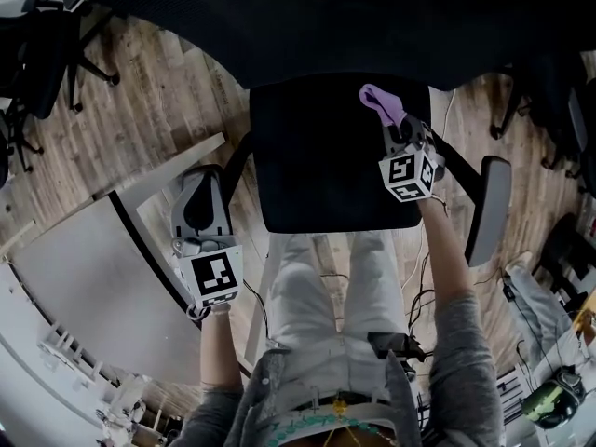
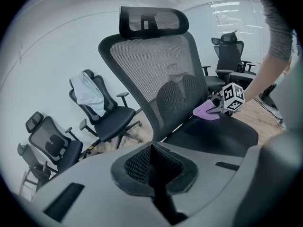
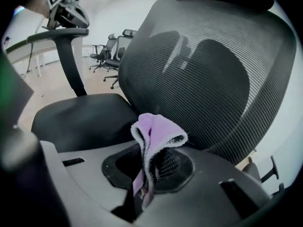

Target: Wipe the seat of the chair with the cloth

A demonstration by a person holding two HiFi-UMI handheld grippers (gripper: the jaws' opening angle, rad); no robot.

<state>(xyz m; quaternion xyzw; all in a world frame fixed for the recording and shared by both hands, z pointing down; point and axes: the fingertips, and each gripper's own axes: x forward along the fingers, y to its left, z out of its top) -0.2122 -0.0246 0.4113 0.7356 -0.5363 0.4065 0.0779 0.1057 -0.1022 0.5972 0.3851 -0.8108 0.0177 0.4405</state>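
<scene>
The black seat (image 1: 326, 156) of a mesh office chair lies in front of me. My right gripper (image 1: 399, 130) hovers over its far right corner, next to the mesh backrest (image 3: 199, 74), shut on a purple cloth (image 1: 382, 103). The cloth (image 3: 154, 131) stands folded up out of the jaws, just above the seat (image 3: 80, 119). My left gripper (image 1: 200, 182) is at the chair's left side, above the left armrest (image 3: 61, 32), shut with nothing in it. From the left gripper view the right gripper (image 2: 222, 109) and the cloth (image 2: 207, 111) show over the seat (image 2: 213, 134).
The chair's right armrest (image 1: 491, 203) sticks out to the right. Other office chairs stand around, one draped with a white garment (image 2: 90, 91). A white panel (image 1: 84, 277) lies on the wooden floor at left. Cables trail on the floor at right.
</scene>
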